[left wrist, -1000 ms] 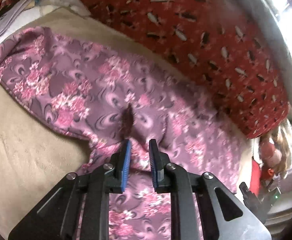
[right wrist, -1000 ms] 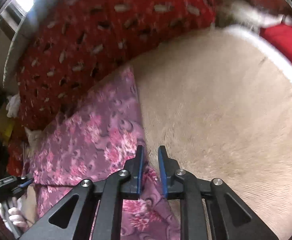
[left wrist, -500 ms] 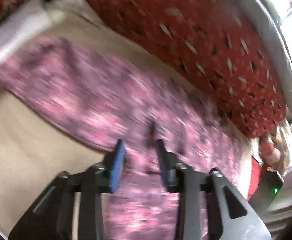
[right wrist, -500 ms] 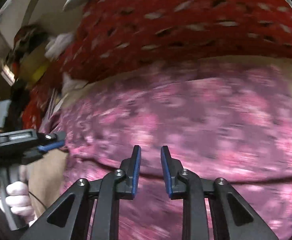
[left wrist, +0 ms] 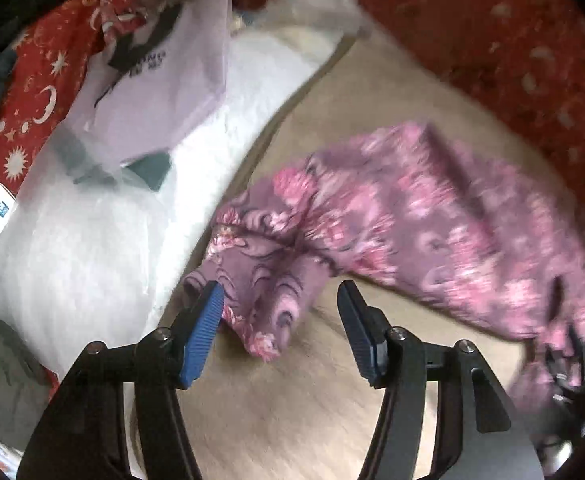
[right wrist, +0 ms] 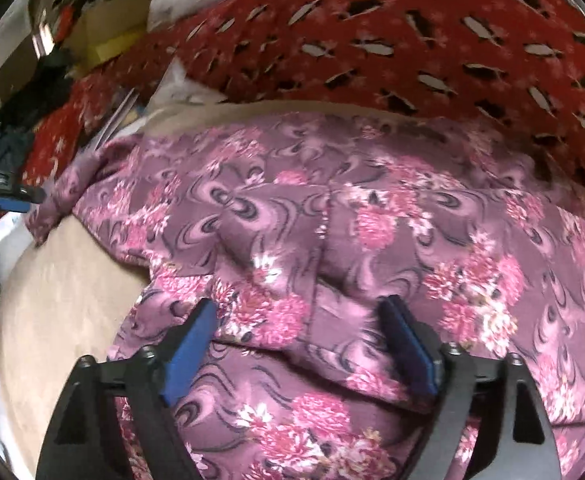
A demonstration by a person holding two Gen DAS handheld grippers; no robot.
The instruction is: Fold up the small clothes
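Note:
A purple garment with pink flowers (right wrist: 372, 220) lies spread on a beige fleece surface (left wrist: 292, 420). In the left wrist view its crumpled end (left wrist: 268, 292) lies between the fingers of my left gripper (left wrist: 280, 320). The jaws are opening, and the cloth only brushes the left blue pad (left wrist: 204, 332) without being pinched. My right gripper (right wrist: 300, 340) hovers over the garment's middle fold. Its jaws are opening wide and the cloth lies loose beneath them. The left gripper (right wrist: 8, 196) also shows at the garment's far left end in the right wrist view.
A red patterned blanket (right wrist: 412, 40) borders the far side of the garment. A white plastic bag (left wrist: 104, 220) with a packed lilac garment (left wrist: 160, 80) on top lies left of the cloth's end. A cardboard box (right wrist: 104, 28) and dark clothes sit at the back left.
Both grippers had their jaws nearly together and now stand apart. The left one has swung to the garment's end by the white bag; the right has rolled and moved over the garment's middle.

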